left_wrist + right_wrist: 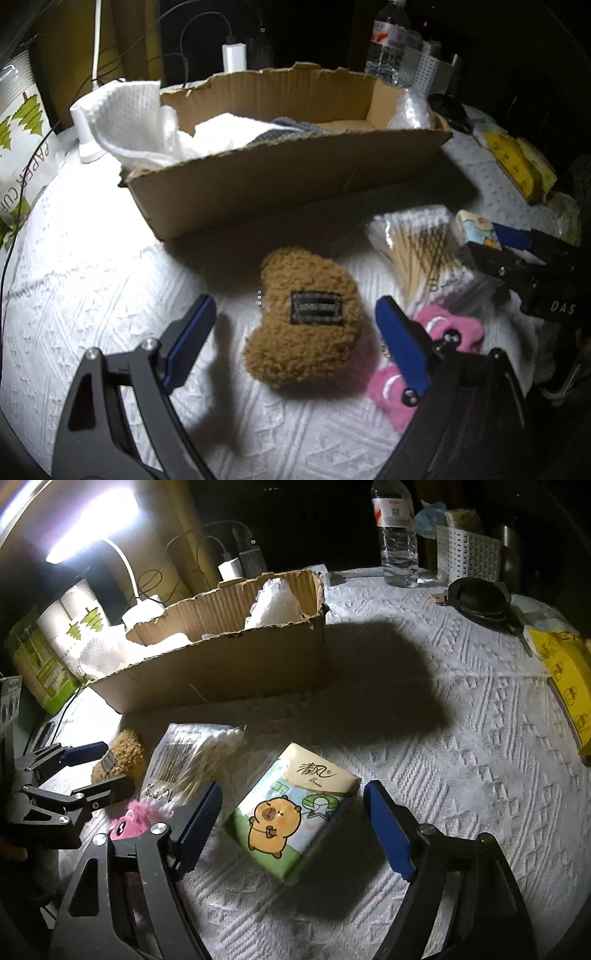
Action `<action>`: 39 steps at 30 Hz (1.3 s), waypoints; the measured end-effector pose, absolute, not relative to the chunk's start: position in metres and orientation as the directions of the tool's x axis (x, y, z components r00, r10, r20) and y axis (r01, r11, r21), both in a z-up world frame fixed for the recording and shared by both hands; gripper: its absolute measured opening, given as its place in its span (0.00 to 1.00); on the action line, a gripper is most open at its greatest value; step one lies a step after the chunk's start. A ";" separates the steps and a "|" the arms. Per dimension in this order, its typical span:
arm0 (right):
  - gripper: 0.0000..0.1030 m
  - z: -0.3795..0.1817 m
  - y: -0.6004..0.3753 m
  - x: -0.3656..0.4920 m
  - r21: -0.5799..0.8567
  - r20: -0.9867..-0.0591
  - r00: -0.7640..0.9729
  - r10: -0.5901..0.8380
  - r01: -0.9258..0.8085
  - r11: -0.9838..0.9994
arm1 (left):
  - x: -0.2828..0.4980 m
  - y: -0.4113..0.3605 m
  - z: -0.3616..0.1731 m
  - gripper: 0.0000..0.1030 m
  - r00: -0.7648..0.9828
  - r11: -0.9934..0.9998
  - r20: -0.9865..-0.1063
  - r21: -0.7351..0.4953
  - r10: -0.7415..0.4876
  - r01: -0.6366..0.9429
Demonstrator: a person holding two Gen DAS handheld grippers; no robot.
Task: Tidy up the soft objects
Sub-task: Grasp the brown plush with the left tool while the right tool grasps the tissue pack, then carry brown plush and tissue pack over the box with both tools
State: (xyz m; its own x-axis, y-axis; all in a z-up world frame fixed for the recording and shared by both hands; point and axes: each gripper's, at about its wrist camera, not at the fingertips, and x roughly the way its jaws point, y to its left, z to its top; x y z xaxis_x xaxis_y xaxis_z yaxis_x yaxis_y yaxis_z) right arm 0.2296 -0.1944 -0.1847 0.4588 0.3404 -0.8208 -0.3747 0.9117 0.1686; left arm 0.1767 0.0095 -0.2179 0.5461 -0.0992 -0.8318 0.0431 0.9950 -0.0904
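Brown fleece pouch (304, 321) lay between the left gripper's (295, 325) spread jaws, unpinched; the right gripper (291, 812), jaws released, straddled a tissue pack (291, 812) near the cardboard box (295, 177).

Looks like a lived-in home corner at night: counter (461, 716) under a white embossed cloth, lit by a desk lamp (92, 520), crowded with a water bottle (397, 535), phone chargers (229, 568), paper-cup sleeves (79, 624), a torn cardboard box (221, 672).
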 end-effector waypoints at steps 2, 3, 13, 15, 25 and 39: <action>0.76 -0.186 -0.193 0.230 0.158 -0.825 0.456 0.333 -0.379 0.912 | 0.177 0.010 -0.219 0.78 0.544 0.995 -0.832 -0.091 -0.104 0.050; 0.74 -0.186 -0.193 0.231 0.150 -0.826 0.458 0.327 -0.380 0.913 | 0.179 0.009 -0.220 0.70 0.540 0.995 -0.835 -0.090 -0.104 0.052; 0.60 -0.178 -0.185 0.225 0.110 -0.824 0.471 0.315 -0.413 0.904 | 0.173 0.007 -0.213 0.47 0.565 0.991 -0.814 -0.101 -0.134 0.090; 0.59 -0.173 -0.184 0.224 0.104 -0.818 0.481 0.314 -0.414 0.904 | 0.171 0.009 -0.208 0.47 0.575 0.990 -0.807 -0.107 -0.139 0.090; 0.51 -0.146 -0.181 0.224 0.085 -0.790 0.523 0.319 -0.422 0.903 | 0.161 0.012 -0.181 0.47 0.621 0.985 -0.765 -0.127 -0.170 0.113; 0.49 -0.131 -0.179 0.222 0.082 -0.769 0.548 0.329 -0.426 0.901 | 0.160 0.017 -0.159 0.47 0.656 0.983 -0.732 -0.134 -0.183 0.125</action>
